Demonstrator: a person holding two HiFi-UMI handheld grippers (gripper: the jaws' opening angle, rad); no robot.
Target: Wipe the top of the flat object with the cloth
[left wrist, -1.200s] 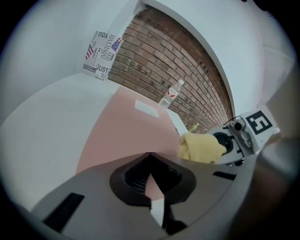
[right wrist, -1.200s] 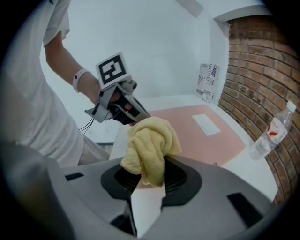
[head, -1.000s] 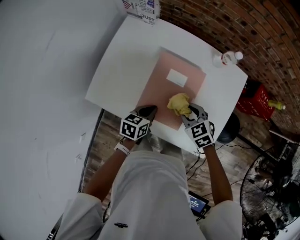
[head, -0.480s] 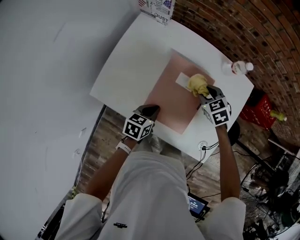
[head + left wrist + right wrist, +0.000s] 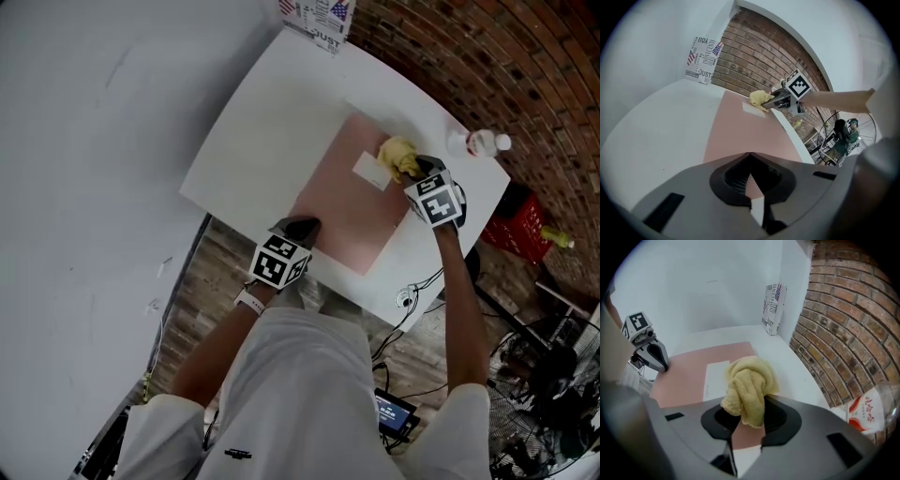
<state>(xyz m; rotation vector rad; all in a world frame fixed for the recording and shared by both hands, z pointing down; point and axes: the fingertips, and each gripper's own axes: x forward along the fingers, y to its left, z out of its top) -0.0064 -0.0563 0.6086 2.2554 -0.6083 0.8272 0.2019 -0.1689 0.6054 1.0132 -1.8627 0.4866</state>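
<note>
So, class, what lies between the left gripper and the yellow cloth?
From the left gripper, mostly bare pink sheet, then a white rectangle on it just short of the cloth; the head view shows this.

Bright, even light is flooding the white table (image 5: 258,122) with faint shadows — both gripper views are bowing inside dark round borders.

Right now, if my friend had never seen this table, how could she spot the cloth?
Find the white table, then the flat pink sheet lying on it. Near the sheet's far edge, beside a small white label, the right gripper pinches the cloth. It is the only yellow, fluffy, scrunched-up thing there.
</note>
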